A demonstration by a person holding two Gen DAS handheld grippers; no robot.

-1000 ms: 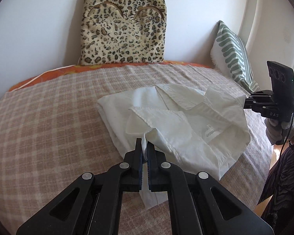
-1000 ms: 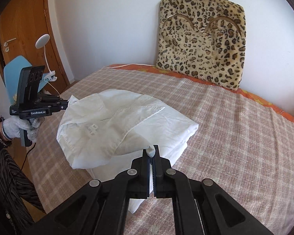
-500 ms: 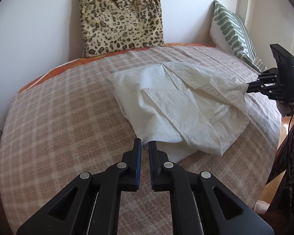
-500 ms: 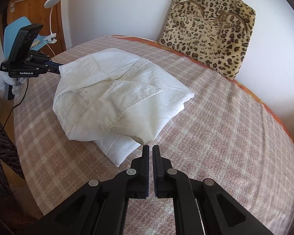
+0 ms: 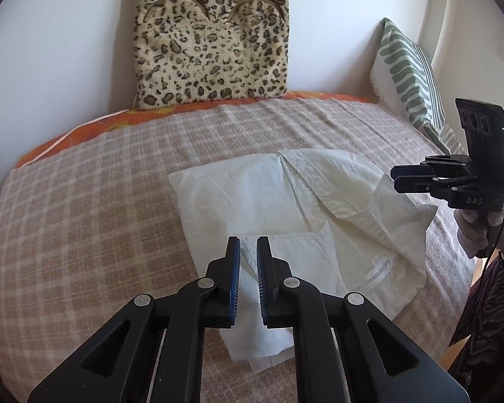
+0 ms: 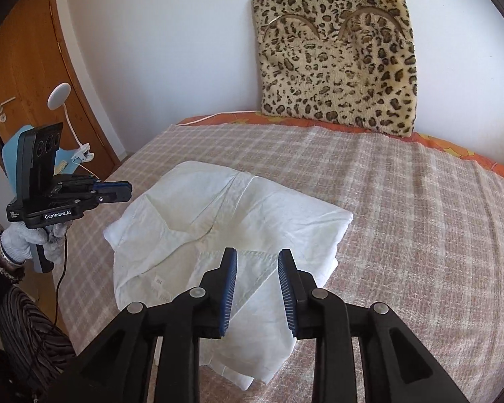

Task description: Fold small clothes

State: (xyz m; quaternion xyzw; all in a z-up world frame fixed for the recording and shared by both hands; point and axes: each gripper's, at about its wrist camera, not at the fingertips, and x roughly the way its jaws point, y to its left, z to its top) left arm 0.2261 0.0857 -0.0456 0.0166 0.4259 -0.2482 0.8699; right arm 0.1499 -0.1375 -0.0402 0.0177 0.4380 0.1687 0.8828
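Note:
A white shirt (image 5: 295,221) lies partly folded on the checked bedspread, collar and label showing; it also shows in the right wrist view (image 6: 218,228). My left gripper (image 5: 248,252) hovers over the shirt's near edge, jaws a small gap apart and empty; it also shows in the right wrist view (image 6: 129,190), left of the shirt. My right gripper (image 6: 257,262) is open and empty over the shirt's near part; it also shows in the left wrist view (image 5: 394,178), by the shirt's right corner.
A leopard-print cushion (image 5: 211,37) leans on the wall at the head of the bed (image 5: 84,221). A green-striped pillow (image 5: 410,80) lies at the right. A wooden door (image 6: 23,77) and a clip lamp (image 6: 60,100) stand left of the bed.
Both grippers let go of the shirt, which dropped flat onto the bed. Both moved back over it and their jaws have opened, the right wider.

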